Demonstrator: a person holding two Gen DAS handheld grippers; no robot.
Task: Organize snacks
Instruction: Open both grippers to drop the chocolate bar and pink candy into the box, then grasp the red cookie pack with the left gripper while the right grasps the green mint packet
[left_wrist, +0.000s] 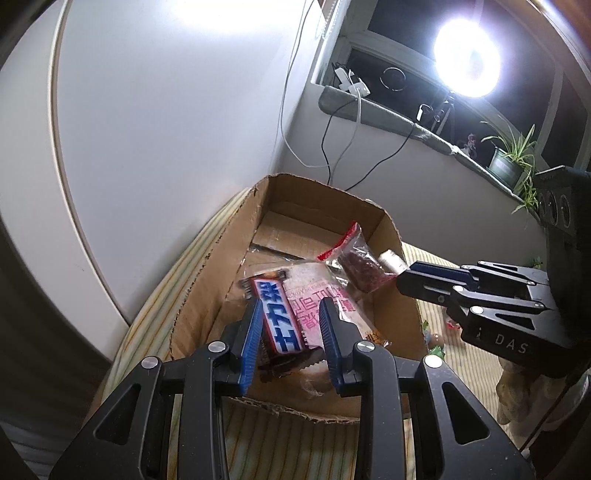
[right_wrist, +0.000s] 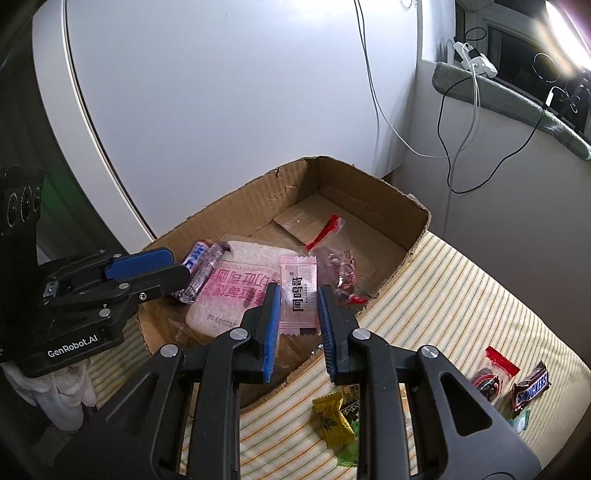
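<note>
Hard to read much here: the lamp (left_wrist: 467, 61) blows out the top right of the left wrist view, and the big pink bread pack (right_wrist: 236, 291) in the cardboard box (right_wrist: 369, 192) is half covered by other wrappers, while the loose candies on the striped cloth (right_wrist: 461, 288) are partly cut off behind the right gripper's body. The left gripper (left_wrist: 290, 312) is clamped on a blue-and-white chocolate bar (left_wrist: 280, 317), held just above the box's near end. The right gripper (right_wrist: 295, 301) pinches a small pink sachet (right_wrist: 299, 295) over the box, right beside the bread pack.
</note>
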